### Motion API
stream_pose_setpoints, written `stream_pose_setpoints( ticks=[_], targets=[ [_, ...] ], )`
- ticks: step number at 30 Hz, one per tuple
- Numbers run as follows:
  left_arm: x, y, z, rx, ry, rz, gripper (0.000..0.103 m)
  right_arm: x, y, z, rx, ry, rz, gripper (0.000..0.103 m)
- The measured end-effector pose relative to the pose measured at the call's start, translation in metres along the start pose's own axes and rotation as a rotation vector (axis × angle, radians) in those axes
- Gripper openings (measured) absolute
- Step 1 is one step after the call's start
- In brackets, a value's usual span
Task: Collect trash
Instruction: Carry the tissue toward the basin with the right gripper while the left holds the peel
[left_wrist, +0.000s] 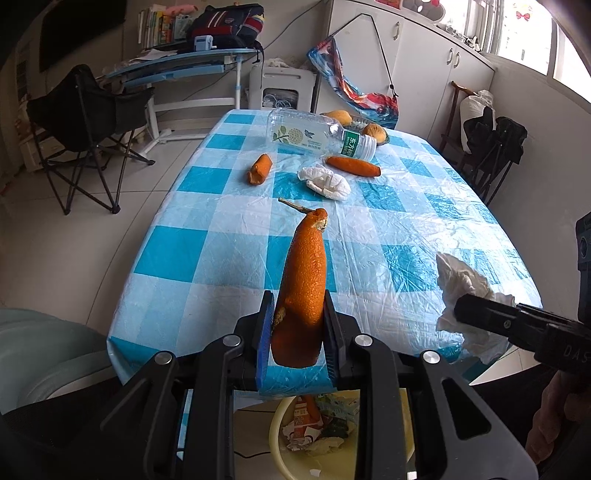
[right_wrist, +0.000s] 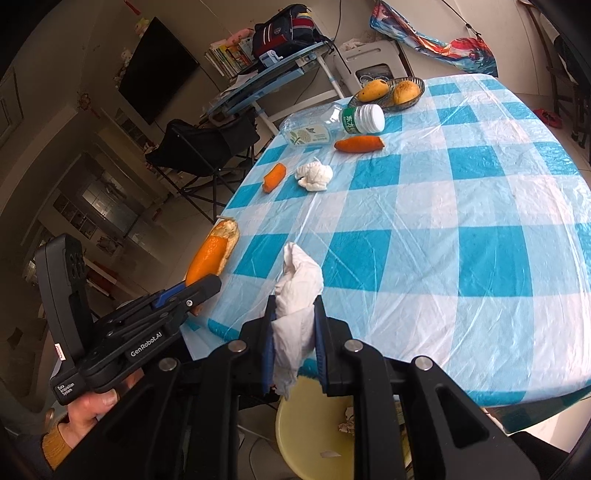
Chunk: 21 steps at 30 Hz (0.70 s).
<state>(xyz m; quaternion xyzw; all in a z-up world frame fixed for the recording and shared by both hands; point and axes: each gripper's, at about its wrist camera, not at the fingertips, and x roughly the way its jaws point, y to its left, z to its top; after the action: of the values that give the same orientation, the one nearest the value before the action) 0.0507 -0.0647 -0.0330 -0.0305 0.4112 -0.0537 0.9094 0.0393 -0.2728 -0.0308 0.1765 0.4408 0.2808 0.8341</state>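
Note:
My left gripper is shut on a long orange peel held upright above the near table edge. My right gripper is shut on a crumpled white tissue, which also shows at the right of the left wrist view. Under both grippers stands a yellow trash bin with paper scraps inside, seen too in the right wrist view. Farther out on the checked table lie a short peel piece, a second long peel, a balled tissue and an empty plastic bottle on its side.
The blue-and-white checked tablecloth covers the table. A dark basket with two mangoes stands at the far end. A folding chair and a blue desk are to the left, another chair to the right.

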Motion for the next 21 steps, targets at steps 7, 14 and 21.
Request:
stream_pose_setpoints(
  ticks=[7,14,21],
  targets=[
    [-0.005,-0.006,-0.011,0.014,0.008,-0.013,0.023,-0.001,0.01,-0.017,-0.01,0.021,0.017,0.021],
    [-0.01,-0.013,-0.021,0.033,0.016,-0.026,0.023,-0.003,0.017,-0.03,-0.015,0.042,0.027,0.021],
    [-0.013,-0.016,-0.027,0.044,0.023,-0.03,0.023,-0.005,0.022,-0.044,-0.016,0.064,0.034,0.021]
  ],
)
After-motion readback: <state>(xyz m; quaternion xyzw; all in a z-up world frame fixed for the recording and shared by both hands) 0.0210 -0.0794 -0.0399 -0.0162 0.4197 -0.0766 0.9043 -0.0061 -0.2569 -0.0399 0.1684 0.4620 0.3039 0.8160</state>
